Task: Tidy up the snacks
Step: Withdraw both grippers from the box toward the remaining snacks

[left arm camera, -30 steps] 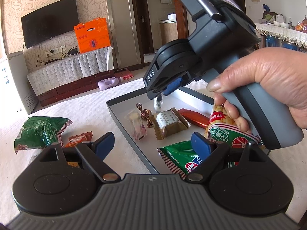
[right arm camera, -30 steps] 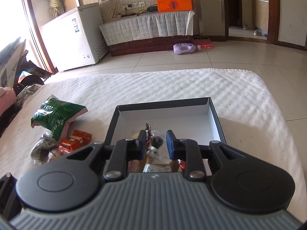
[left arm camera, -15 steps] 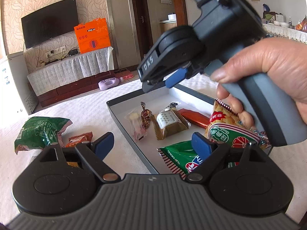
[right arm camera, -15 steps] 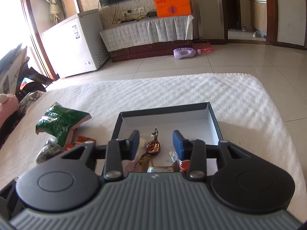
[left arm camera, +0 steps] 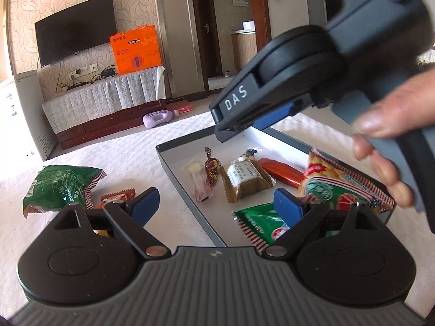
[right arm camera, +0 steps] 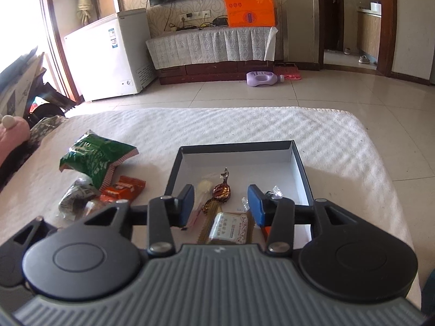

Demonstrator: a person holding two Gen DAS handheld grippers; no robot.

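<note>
A dark box point(left arm camera: 187, 187) point(right arm camera: 299, 163) with a white floor lies on the white cloth. It holds several snacks: a brown twist candy point(left arm camera: 212, 167) point(right arm camera: 221, 190), a tan packet point(left arm camera: 244, 176) point(right arm camera: 229, 228), a red bar point(left arm camera: 280, 172), a clear-wrapped candy point(right arm camera: 272, 191) and green and orange bags point(left arm camera: 342, 187). A green bag point(left arm camera: 58, 187) point(right arm camera: 95, 160) and an orange packet point(left arm camera: 117, 197) point(right arm camera: 125, 187) lie left of the box. My left gripper point(left arm camera: 216, 205) is open and empty over the box's near edge. My right gripper point(right arm camera: 220, 203) point(left arm camera: 244, 125) is open and empty above the box.
A crumpled grey wrapper point(right arm camera: 77, 195) lies beside the orange packet. The cloth's far edge point(right arm camera: 217, 110) drops to a tiled floor with a purple bottle point(right arm camera: 262, 78). A white freezer point(right arm camera: 108, 54) and a TV stand point(right arm camera: 212, 46) stand beyond.
My right gripper has opened, let go of the small clear-wrapped candy into the box, and risen away from it. The left gripper has not moved.
</note>
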